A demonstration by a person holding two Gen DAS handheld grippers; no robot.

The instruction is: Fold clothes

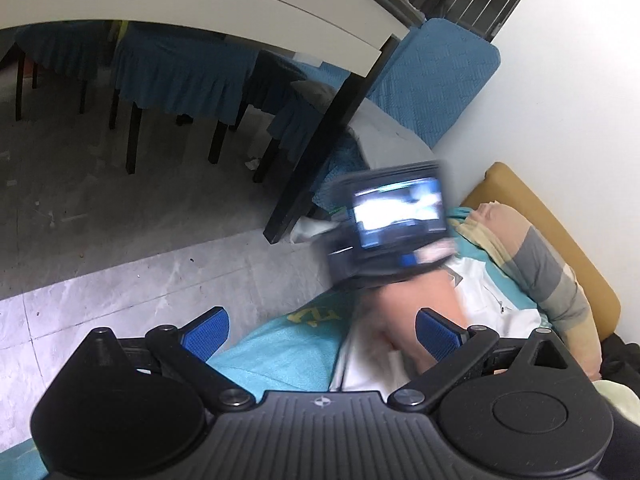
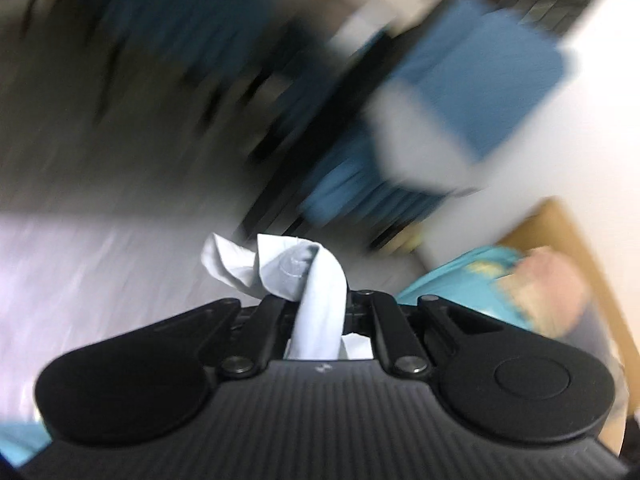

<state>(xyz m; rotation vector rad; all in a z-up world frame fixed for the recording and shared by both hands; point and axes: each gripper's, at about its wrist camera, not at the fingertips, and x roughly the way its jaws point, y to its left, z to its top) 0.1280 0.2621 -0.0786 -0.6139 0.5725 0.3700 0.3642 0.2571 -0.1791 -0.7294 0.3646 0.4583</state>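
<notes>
White garment [image 2: 316,276]: light, limp, bunches easily. Right gripper [image 2: 320,300] clamped tight on twisted fold, cloth sticking out at 12 o'clock. Left gripper [image 1: 320,332] wide open, empty, above teal sheet [image 1: 280,348]. Judgement: better hold at hem or corner.

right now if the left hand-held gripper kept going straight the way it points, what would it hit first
Most likely the person's other hand, which sits between the open pads of the left hand-held gripper, just above the white garment on the teal sheet. Depth is hard to judge in this fisheye view.
</notes>
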